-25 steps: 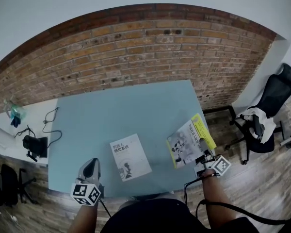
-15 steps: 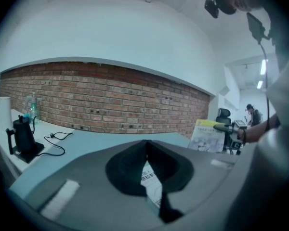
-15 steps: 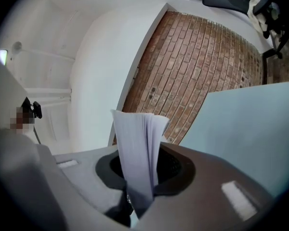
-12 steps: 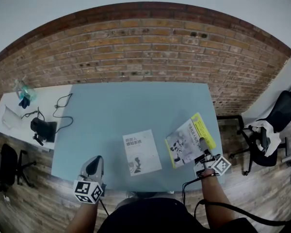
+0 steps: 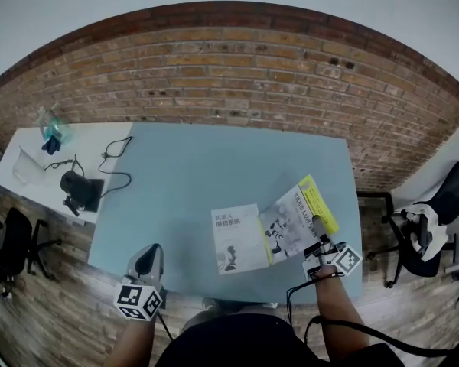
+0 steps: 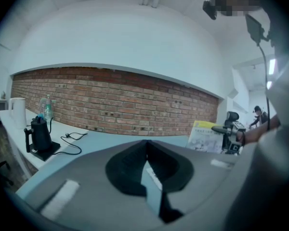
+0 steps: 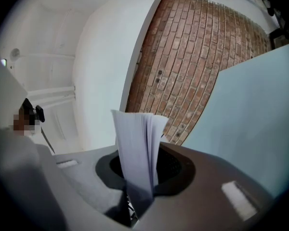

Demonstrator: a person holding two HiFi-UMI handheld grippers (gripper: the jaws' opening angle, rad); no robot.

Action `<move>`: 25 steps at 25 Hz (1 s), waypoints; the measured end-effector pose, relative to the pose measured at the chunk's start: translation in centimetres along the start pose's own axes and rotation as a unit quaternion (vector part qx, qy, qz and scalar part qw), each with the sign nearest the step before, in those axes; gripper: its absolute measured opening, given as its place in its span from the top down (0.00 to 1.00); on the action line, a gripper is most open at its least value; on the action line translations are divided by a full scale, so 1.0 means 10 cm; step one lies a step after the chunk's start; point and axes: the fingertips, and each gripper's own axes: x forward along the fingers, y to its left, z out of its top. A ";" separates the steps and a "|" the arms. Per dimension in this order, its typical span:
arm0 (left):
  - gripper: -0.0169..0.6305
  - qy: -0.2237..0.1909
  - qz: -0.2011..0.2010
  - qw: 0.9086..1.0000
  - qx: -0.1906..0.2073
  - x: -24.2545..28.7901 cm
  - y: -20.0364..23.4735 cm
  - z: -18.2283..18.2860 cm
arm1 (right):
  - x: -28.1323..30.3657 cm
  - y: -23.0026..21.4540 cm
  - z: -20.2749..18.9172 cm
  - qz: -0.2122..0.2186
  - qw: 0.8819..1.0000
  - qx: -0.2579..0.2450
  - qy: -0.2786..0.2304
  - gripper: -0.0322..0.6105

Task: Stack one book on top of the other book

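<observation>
Clamping the yellow book (image 5: 291,222) at its 5 o'clock corner, the right gripper (image 5: 318,229) is pinching pages between its jaws. Book is hanging tilted over the bench (image 5: 214,167), its 9 o'clock edge meeting the white book (image 5: 237,239), lying flat. Left gripper (image 5: 145,264), at white book's 8 o'clock, is holding jaws together, empty.
</observation>
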 end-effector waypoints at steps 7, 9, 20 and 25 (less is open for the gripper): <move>0.97 0.003 0.008 1.000 -0.008 -0.11 0.16 -0.04 | 0.28 0.17 -0.27 0.024 1.000 0.009 0.013 0.82; 0.97 0.005 0.009 1.000 -0.010 -0.12 0.18 -0.08 | 0.35 0.23 -0.34 0.031 0.999 0.012 0.020 0.82; 0.97 0.009 0.000 1.000 -0.010 -0.06 0.16 -0.05 | 0.52 0.42 -0.70 0.056 0.996 0.044 0.053 0.82; 0.97 0.006 0.004 1.000 -0.011 -0.11 0.17 -0.01 | 0.59 0.42 -0.89 0.059 0.994 0.048 0.083 0.82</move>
